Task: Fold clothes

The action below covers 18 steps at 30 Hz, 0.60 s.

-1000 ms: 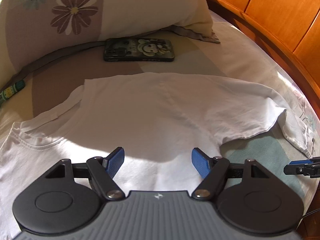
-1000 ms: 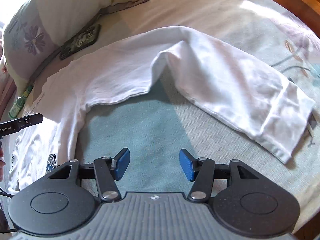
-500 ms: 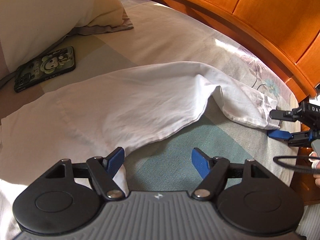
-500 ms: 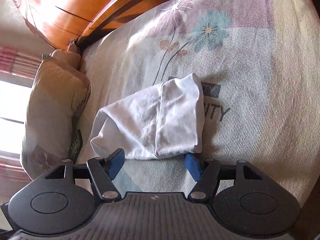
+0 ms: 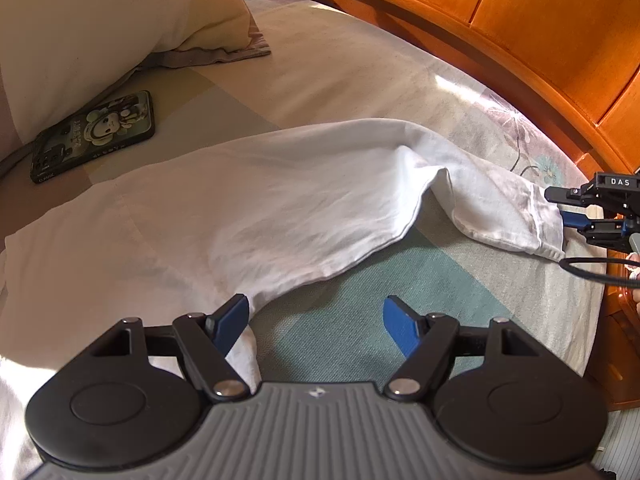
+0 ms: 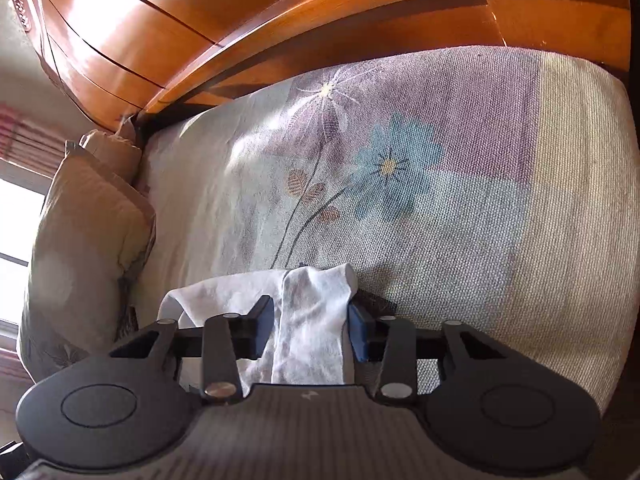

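Observation:
A white long-sleeved shirt [image 5: 260,208] lies spread on the bed, its sleeve reaching right to a cuff [image 5: 520,216]. My left gripper [image 5: 316,320] hangs open over the shirt's lower edge. Its left fingertip is above the cloth, the right one above bare teal sheet, and nothing is pinched. My right gripper [image 5: 568,208] is at the far right, at the cuff's end. In the right wrist view its jaws are closing on the sleeve cuff [image 6: 312,312], which fills the gap of the right gripper [image 6: 312,324], with both pads against the cloth.
A phone [image 5: 94,136] in a cartoon case lies beside a large pillow [image 5: 100,20] at the left. The orange wooden headboard [image 5: 520,20] curves along the bed's far side. The flowered sheet [image 6: 400,168] ends at the bed's edge on the right.
My right gripper swung from over the sheet to the sleeve's end and narrowed its jaws around the cuff. My left gripper moved from the shirt's body to its lower edge, then held still.

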Each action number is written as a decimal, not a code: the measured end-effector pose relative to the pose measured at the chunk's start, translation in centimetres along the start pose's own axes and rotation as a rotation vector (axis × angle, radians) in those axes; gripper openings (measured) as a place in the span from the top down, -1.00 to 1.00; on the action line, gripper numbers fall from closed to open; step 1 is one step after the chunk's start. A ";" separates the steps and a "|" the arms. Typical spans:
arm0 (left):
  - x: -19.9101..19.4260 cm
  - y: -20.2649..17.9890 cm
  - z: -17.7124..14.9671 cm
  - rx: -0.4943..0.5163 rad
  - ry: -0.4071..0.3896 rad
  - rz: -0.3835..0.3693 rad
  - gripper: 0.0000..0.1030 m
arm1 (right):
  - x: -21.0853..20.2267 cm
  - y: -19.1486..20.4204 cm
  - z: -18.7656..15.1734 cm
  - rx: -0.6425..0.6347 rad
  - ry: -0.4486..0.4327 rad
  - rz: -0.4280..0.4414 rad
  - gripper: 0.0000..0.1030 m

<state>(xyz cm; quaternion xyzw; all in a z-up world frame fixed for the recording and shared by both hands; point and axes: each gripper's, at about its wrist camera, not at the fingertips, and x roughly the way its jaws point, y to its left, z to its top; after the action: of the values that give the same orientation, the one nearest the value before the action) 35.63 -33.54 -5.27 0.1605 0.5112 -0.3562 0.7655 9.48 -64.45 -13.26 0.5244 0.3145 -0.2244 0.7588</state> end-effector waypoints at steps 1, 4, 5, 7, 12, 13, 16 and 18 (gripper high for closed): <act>-0.1 0.1 -0.1 -0.004 -0.002 0.002 -0.44 | 0.0 0.1 0.3 -0.020 0.013 -0.035 0.85; -0.3 0.6 -0.2 -0.011 -0.005 0.010 -0.44 | -0.4 1.5 1.5 -0.100 0.006 -0.065 0.90; -0.4 0.8 -0.3 -0.012 -0.006 0.013 -0.44 | -0.6 2.2 2.0 -0.141 -0.003 -0.073 0.90; -0.7 1.2 -0.4 -0.016 -0.009 0.023 -0.44 | -1.0 3.8 3.5 -0.216 -0.023 -0.084 0.90; -1.3 1.8 -0.7 -0.037 -0.018 0.041 -0.44 | -0.8 8.1 7.5 -0.414 -0.086 -0.139 0.91; -1.5 1.9 -0.8 -0.041 -0.021 0.044 -0.44 | -0.7 8.9 8.4 -0.446 -0.095 -0.146 0.91; -1.9 2.2 -1.1 -0.053 -0.030 0.050 -0.44 | -0.2 10.7 9.9 -0.530 -0.138 -0.207 0.91; -2.2 2.4 -1.2 -0.061 -0.036 0.054 -0.44 | 0.3 11.3 10.5 -0.561 -0.165 -0.279 0.76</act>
<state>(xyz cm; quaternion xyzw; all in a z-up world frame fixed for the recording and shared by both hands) 36.00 -30.28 -4.11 0.1445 0.5033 -0.3227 0.7885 19.82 -70.31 -3.39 0.2264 0.3704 -0.2726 0.8586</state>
